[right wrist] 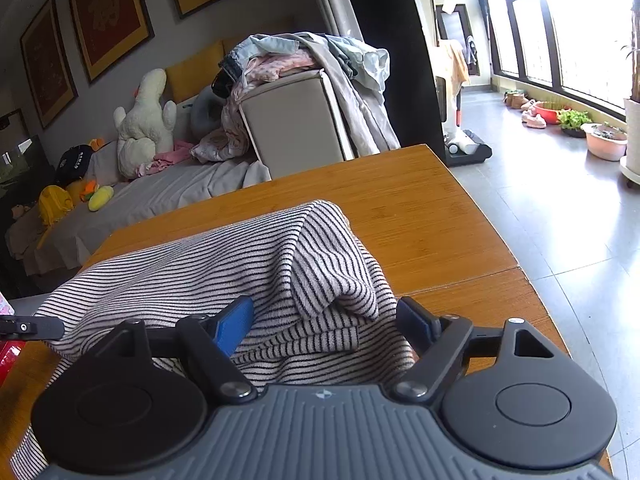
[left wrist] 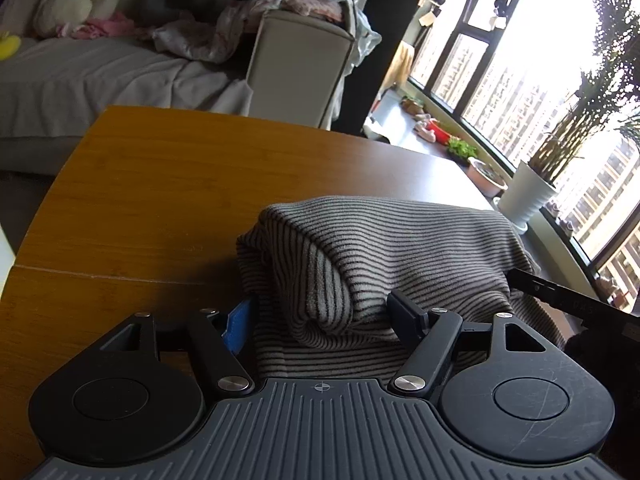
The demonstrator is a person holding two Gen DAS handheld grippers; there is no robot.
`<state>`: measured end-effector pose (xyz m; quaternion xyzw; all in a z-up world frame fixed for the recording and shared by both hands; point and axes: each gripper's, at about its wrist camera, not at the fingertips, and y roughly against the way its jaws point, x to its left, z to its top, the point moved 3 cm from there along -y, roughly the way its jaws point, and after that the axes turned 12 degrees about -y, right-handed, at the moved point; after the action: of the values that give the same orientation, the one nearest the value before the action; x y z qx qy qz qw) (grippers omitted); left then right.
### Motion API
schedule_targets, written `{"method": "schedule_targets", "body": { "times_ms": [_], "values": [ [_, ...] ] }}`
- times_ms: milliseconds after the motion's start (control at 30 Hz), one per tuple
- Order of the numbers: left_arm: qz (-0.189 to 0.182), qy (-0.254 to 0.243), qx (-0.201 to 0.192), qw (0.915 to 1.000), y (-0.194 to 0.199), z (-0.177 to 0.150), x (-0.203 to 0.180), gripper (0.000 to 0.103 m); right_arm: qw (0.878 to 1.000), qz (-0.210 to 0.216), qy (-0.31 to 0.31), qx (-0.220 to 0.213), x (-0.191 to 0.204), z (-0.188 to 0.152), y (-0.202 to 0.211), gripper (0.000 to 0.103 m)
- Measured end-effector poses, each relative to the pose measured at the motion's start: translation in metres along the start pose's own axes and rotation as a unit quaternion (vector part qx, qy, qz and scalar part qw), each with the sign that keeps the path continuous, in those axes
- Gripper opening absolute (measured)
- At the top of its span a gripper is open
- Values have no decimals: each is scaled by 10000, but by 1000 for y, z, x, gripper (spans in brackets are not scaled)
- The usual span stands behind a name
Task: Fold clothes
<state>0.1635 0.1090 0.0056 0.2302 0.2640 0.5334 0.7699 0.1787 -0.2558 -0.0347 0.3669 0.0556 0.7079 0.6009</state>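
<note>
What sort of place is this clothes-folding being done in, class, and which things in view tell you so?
Most likely a home living room: a sofa strewn with soft toys, framed pictures on the wall, and potted plants beside big windows.

A home living room: sofa (right wrist: 160, 188), plush toys (right wrist: 144, 120), framed pictures (right wrist: 108, 12).

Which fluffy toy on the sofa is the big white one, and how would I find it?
Find the grey-covered sofa behind the wooden table. The big white plush duck sits upright against its yellow back cushion. It towers over the small yellow toys nearby.
</note>
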Motion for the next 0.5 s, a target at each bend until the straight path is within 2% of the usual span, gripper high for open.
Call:
{"method": "schedule_targets", "body": {
  "times_ms": [133, 200, 267, 400, 500],
  "values": [
    [-125, 11, -159, 9998, 11, 13, -6, 76, 9997, 77, -219, -18, -7, 3, 23, 79],
    [-261, 26, -123, 9996, 7, 17, -14, 78, 9981, 325, -521, 47, -11, 6, 35, 79],
    [-206, -54, -47, 9998, -1, 17, -22, 81, 9956, 554, -732, 171, -10, 8, 40, 79],
    [-33, -67, 101, 9999, -16, 15, -26, 81, 9947, 639, -712, 383, 3, 7, 24, 79],
    [-11, -20, 147, 9999, -21, 14, -23, 81, 9959, 375, -622, 543, 14, 2, 2, 79]
  ]
}}
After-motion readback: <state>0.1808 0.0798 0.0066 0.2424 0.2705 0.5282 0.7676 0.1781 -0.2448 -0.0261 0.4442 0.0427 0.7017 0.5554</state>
